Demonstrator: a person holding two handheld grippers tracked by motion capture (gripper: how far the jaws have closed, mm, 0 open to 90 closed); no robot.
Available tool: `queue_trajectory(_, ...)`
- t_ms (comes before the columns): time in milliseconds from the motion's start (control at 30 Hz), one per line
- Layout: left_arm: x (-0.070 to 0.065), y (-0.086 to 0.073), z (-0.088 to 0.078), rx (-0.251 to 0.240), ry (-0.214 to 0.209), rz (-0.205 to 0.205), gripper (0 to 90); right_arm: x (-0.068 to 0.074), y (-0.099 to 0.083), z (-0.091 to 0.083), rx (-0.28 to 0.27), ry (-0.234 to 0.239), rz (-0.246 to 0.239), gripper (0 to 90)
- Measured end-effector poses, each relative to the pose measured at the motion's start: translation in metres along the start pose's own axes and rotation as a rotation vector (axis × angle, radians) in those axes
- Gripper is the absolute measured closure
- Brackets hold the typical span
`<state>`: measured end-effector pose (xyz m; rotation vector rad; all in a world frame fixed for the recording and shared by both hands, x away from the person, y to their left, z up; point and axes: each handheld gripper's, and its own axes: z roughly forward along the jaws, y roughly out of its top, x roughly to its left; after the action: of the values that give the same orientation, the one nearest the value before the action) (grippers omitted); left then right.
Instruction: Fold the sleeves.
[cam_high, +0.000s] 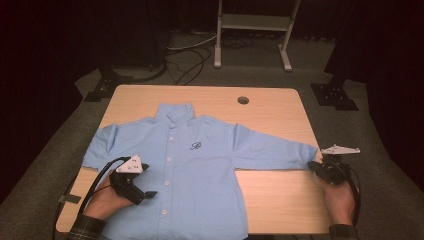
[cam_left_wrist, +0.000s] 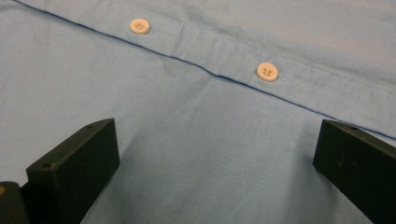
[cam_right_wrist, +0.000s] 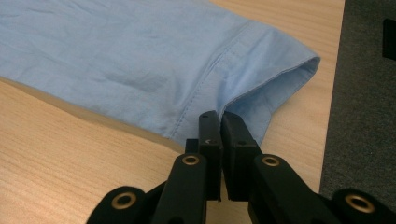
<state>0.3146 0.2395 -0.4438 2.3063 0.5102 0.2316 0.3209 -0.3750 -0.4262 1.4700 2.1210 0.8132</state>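
While spread flat, light-blue shirt (cam_high: 200, 165) buttoned, small chest logo.

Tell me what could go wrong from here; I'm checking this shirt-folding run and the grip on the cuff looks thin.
1. The right gripper is shut on the cuff of the blue shirt only at its edge, so the sleeve may slip out when lifted.
2. The cuff lies at the table corner; if dropped, it could slide off.
3. The left gripper rests open over the shirt front near the buttons, pinning nothing, so pulling the sleeve may drag the body askew.
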Motion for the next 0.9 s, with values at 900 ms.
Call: queue_trajectory(900, 0.000, 0.000, 0.000, 0.000, 0.001, 0.000, 0.0, 0.038, 0.023, -0.003, -0.096, 0.076, -0.096, 88.1)
